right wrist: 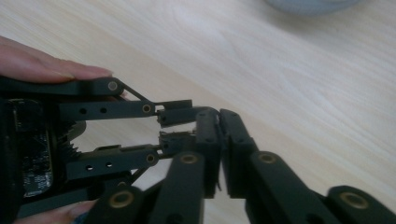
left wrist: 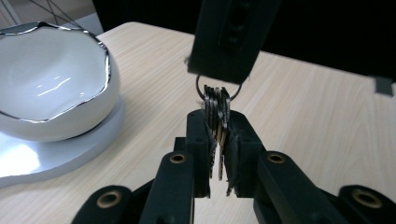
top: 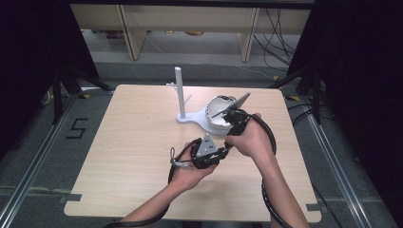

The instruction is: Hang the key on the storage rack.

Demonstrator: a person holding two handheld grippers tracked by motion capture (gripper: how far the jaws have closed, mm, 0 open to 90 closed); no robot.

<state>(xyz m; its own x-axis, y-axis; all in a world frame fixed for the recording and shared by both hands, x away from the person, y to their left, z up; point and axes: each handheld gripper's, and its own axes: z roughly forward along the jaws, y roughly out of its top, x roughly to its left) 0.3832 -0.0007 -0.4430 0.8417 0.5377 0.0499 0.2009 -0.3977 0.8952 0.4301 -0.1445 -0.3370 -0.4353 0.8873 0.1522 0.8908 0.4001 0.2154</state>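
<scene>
While clamped low between the pads of the left gripper [left wrist: 217,140], hang edge-on as a tight bunch of keys [left wrist: 216,109], lifted off the table [top: 133,142] right of its middle and just near of the bowl [left wrist: 51,74]. Looks like a handover, right hand to left, at the point of transfer. Left jaws clenched hard on the blades. Right gripper [right wrist: 219,116] almost closed, with a narrow slit between the jaws. Cannot tell whether it pinches the ring [left wrist: 237,91] or has let go.

Next move, as a guess: loosen the right jaws fully and draw them up and away, keeping the left grip firm so the bunch does not swing or slip. Then carry the keys toward the bowl or the peg stand [top: 179,95] at the far middle.

From the left gripper view: keys, ring and the dark underside of the right gripper above them, plus the white bowl on its base to the left. From the right gripper view: no clear sight of the keys, but the left gripper side-on with its linkage and fingertips [right wrist: 56,70] of the hand that holds it. From the high view: both hands meeting tip to tip, with the keys too small to make out.
</scene>
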